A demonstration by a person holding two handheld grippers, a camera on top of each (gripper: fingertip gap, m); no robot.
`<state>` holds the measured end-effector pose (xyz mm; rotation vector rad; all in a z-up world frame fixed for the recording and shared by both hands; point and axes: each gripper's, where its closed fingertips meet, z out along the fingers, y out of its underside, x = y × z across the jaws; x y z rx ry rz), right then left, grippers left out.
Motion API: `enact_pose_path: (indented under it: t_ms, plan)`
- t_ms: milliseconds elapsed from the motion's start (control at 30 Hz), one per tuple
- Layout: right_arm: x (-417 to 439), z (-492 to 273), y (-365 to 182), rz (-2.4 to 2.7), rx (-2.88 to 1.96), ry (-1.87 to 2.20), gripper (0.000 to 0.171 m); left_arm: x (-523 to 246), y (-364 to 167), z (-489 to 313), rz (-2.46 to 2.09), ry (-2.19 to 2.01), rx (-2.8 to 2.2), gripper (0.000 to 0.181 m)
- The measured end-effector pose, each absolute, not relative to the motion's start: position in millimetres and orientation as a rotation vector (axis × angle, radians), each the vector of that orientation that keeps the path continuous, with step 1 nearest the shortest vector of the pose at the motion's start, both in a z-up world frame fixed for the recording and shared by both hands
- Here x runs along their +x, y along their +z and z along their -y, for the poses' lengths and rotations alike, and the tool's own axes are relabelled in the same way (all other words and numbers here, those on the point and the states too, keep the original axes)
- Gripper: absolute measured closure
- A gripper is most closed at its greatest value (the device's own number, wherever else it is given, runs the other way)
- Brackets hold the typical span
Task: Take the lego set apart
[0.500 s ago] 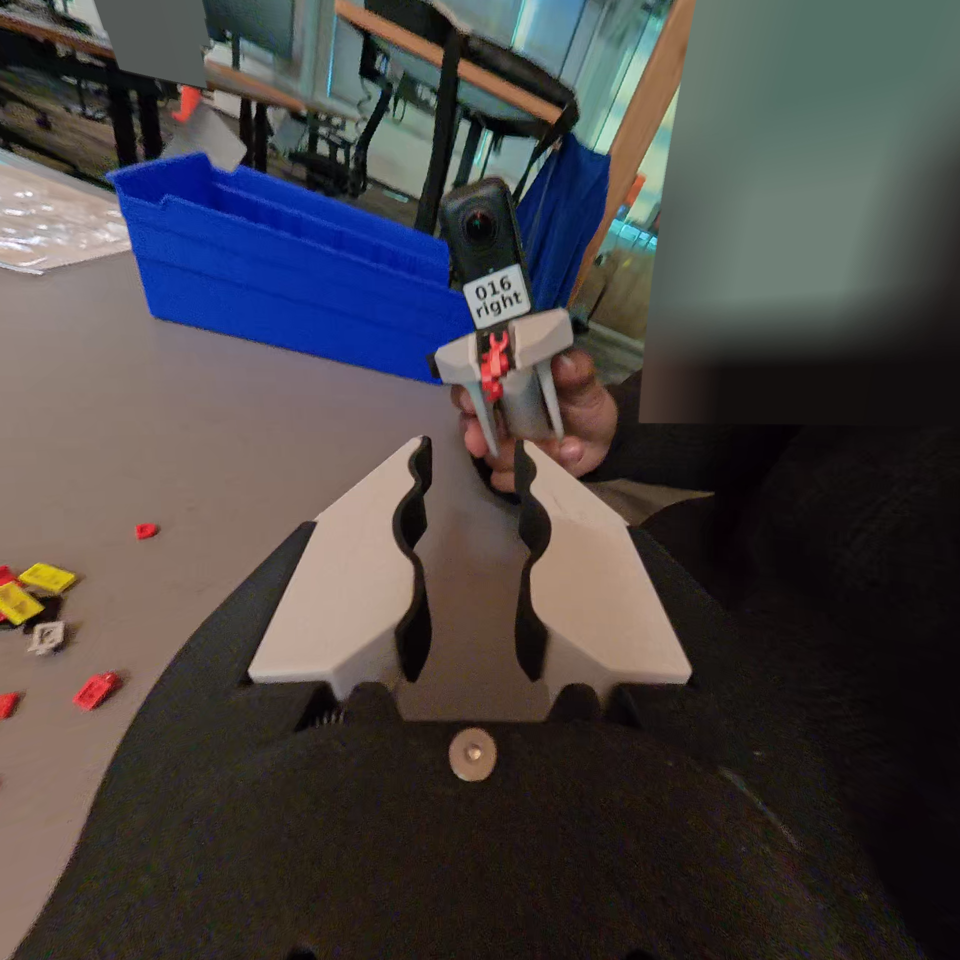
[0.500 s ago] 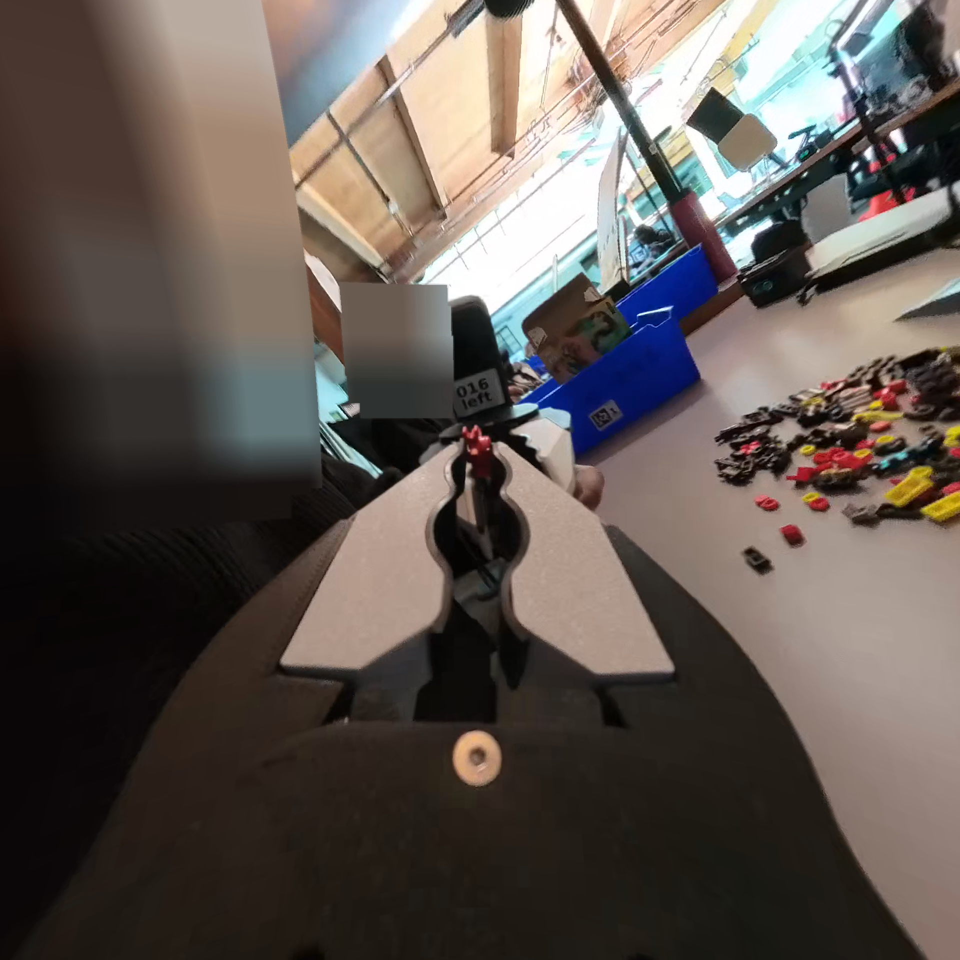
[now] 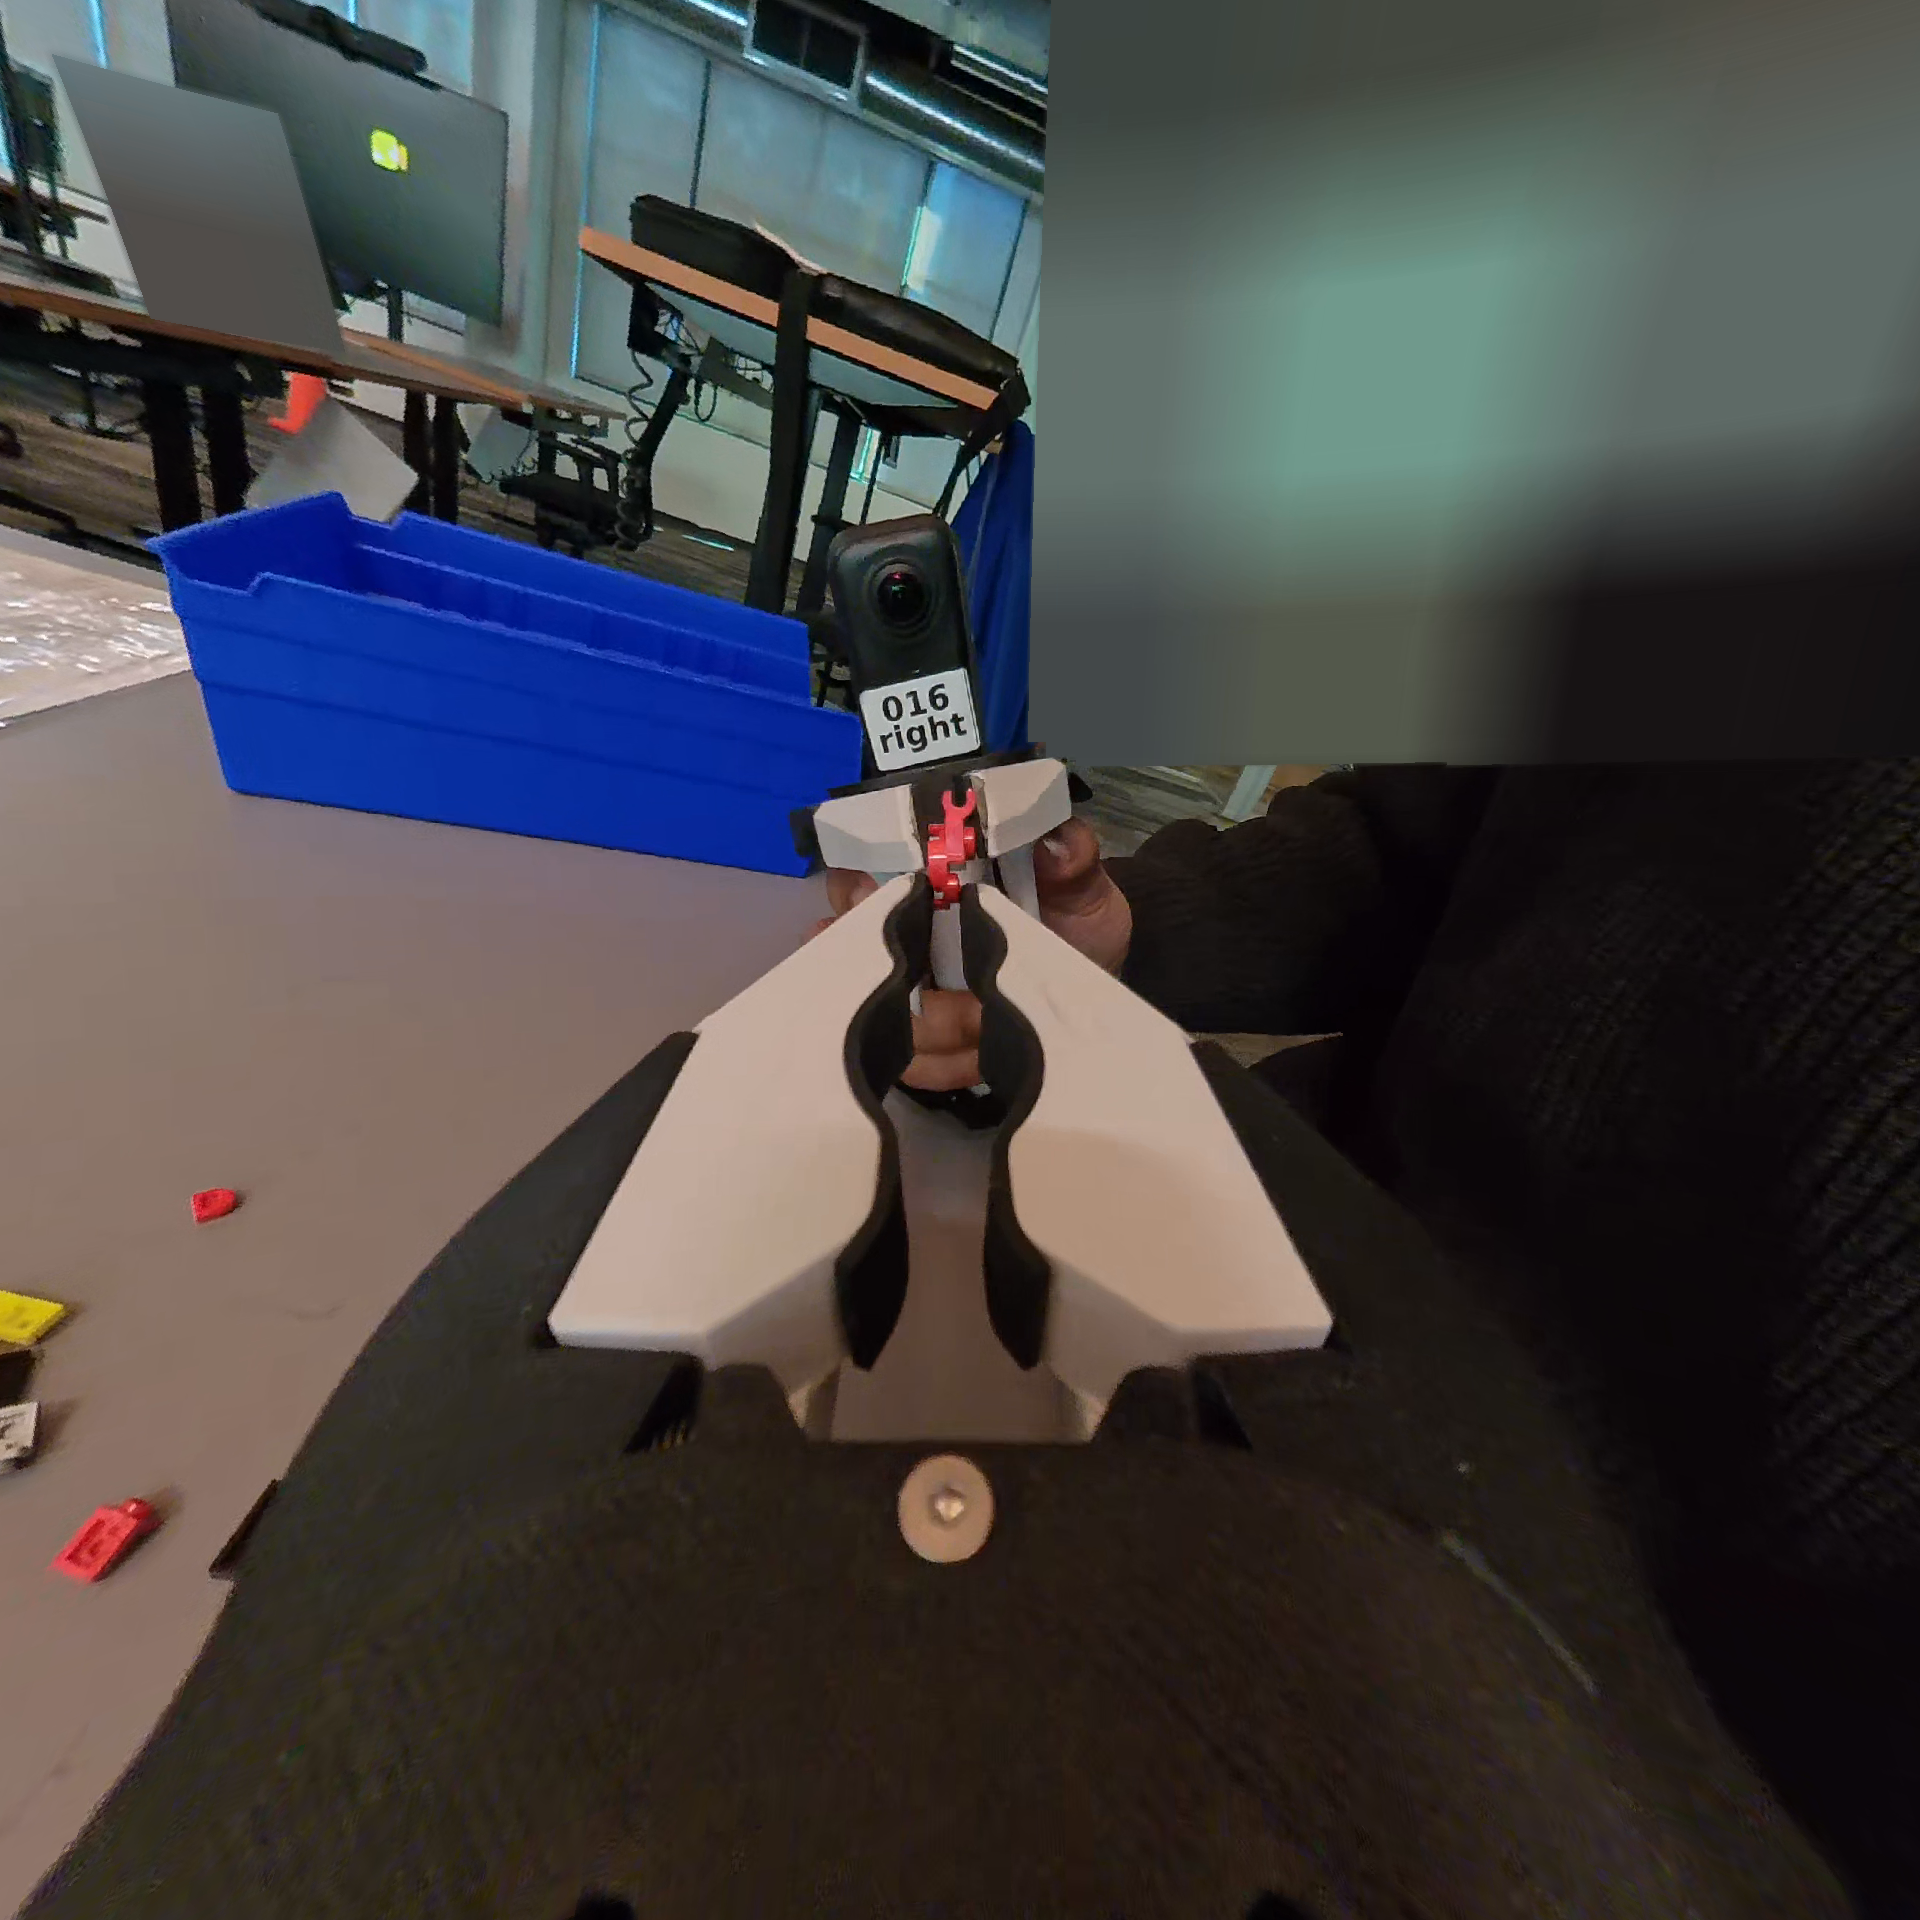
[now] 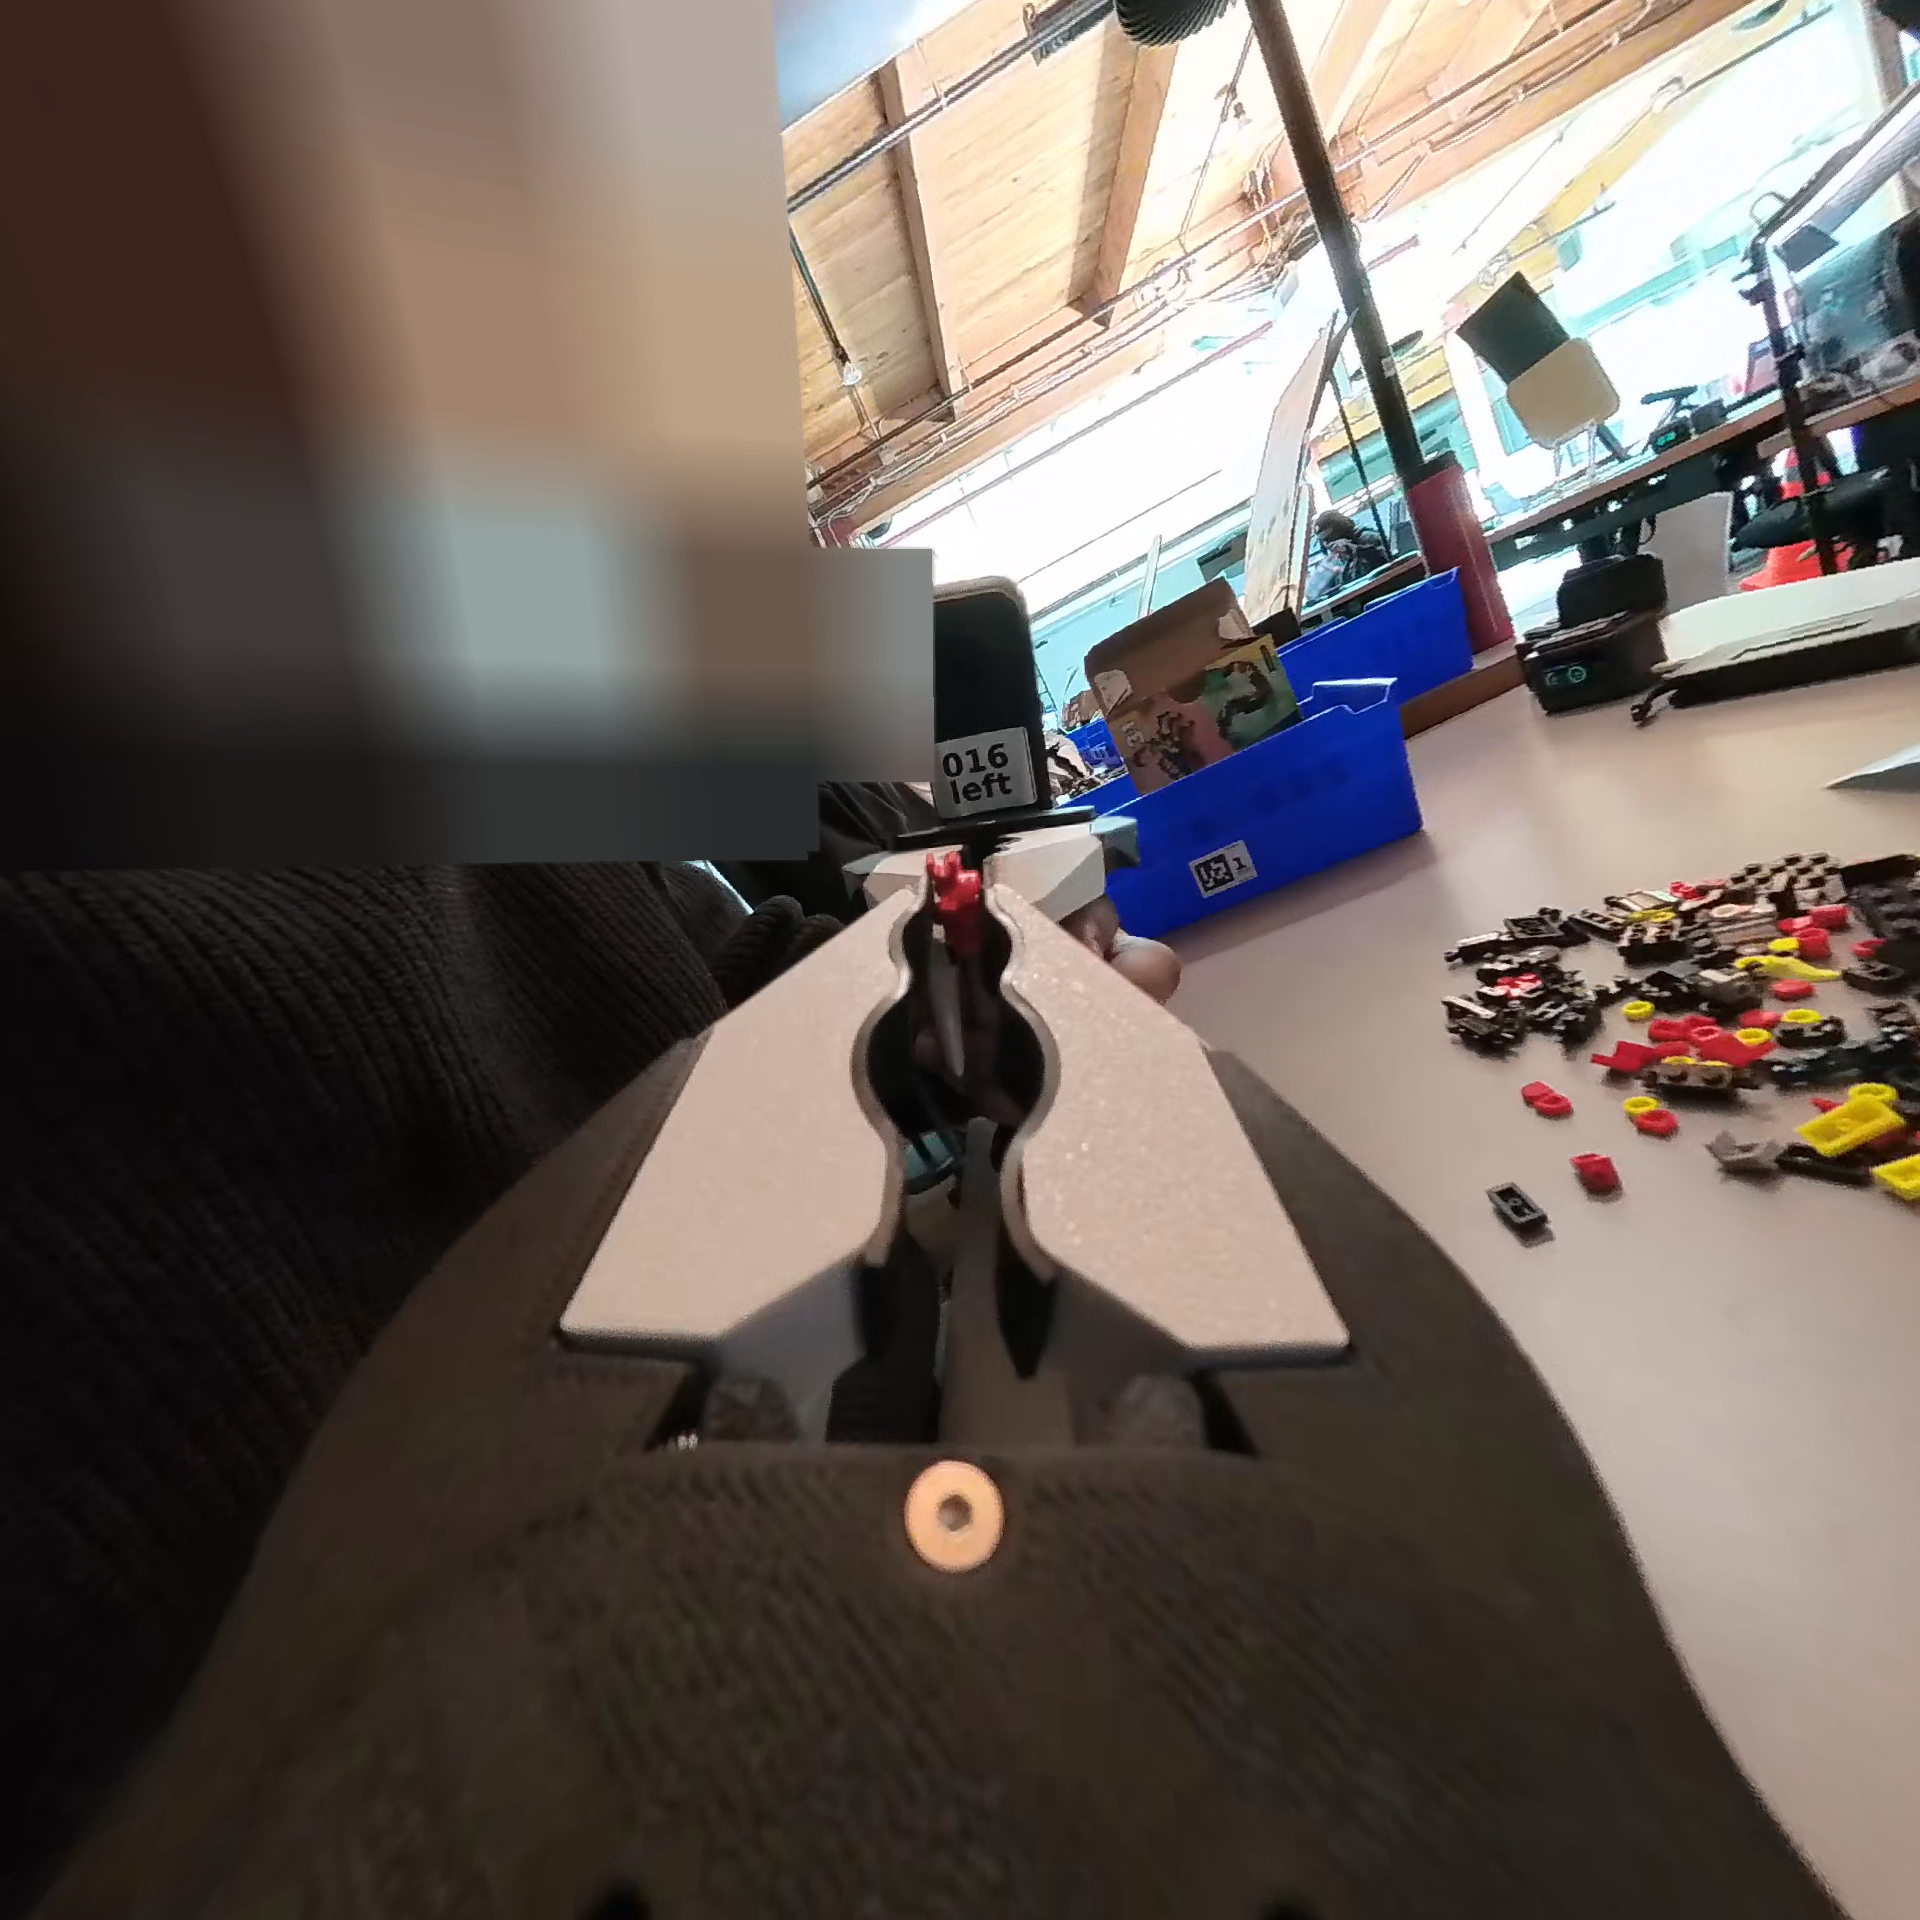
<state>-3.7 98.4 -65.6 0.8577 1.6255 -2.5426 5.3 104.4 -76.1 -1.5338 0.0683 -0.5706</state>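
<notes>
- We hold both grippers over a grey table [image 3: 343,1039], facing each other tip to tip in front of our dark sleeves.
- A blue bin [image 3: 499,707] sits on the table beyond the left gripper; in the right wrist view another blue bin [image 4: 1268,821] holds a cardboard box [image 4: 1195,686].
- Our left gripper [image 3: 943,902] has its fingers drawn close, the tips nipped on the lower end of a small red lego piece [image 3: 948,847].
- Our right gripper [image 4: 954,902] is likewise clenched, tips closed on the same red piece [image 4: 954,904], so the piece is pinched between the two grippers in the air above the table's near edge.
- From the left wrist view the right gripper [image 3: 945,821] shows farther off, a hand [image 3: 1081,894] wrapped around it.
- A pile of loose bricks [image 4: 1714,997], black, red and yellow, lies spread on the table to our right, well apart from the grippers.
- A few strays lie nearer: a red brick [image 3: 104,1538], a smaller red bit [image 3: 214,1203], a yellow plate [image 3: 26,1317].
- How much of the red piece each gripper covers is hard to judge; it looks like a thin stack of clips.
</notes>
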Motion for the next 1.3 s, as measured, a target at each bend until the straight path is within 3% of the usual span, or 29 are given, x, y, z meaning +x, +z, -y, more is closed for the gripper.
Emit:
enact_pose_path:
  t_ms: [133, 233, 333, 533, 700, 1033, 1133, 1300]
  plan:
    - [-4, -97, -67, -1.691, 0.844, -2.553, 0.164, 4, -78, -104, -0.099, -0.535, -1.551, 0.18]
    - [-10, -104, -70, -1.739, 0.905, -2.537, 0.139, 1, -87, -104, -0.107, -0.511, -1.611, 0.181]
    - [-14, -112, -69, -1.754, 0.945, -2.552, 0.136, -2, -91, -104, -0.09, -0.528, -1.626, 0.181]
    - [-12, -105, -69, -1.791, 0.945, -2.544, 0.143, -4, -90, -106, -0.056, -0.556, -1.61, 0.18]
    - [-14, -101, -69, -1.84, 0.984, -2.569, 0.168, -3, -88, -106, -0.035, -0.585, -1.598, 0.18]
    - [-12, -100, -64, -1.839, 0.976, -2.561, 0.168, 1, -83, -104, -0.047, -0.608, -1.544, 0.18]
    - [-13, -101, -65, -1.858, 0.988, -2.543, 0.167, 3, -82, -105, -0.057, -0.596, -1.545, 0.169]
    - [-12, -101, -65, -1.84, 0.987, -2.528, 0.168, 0, -84, -106, -0.033, -0.595, -1.551, 0.18]
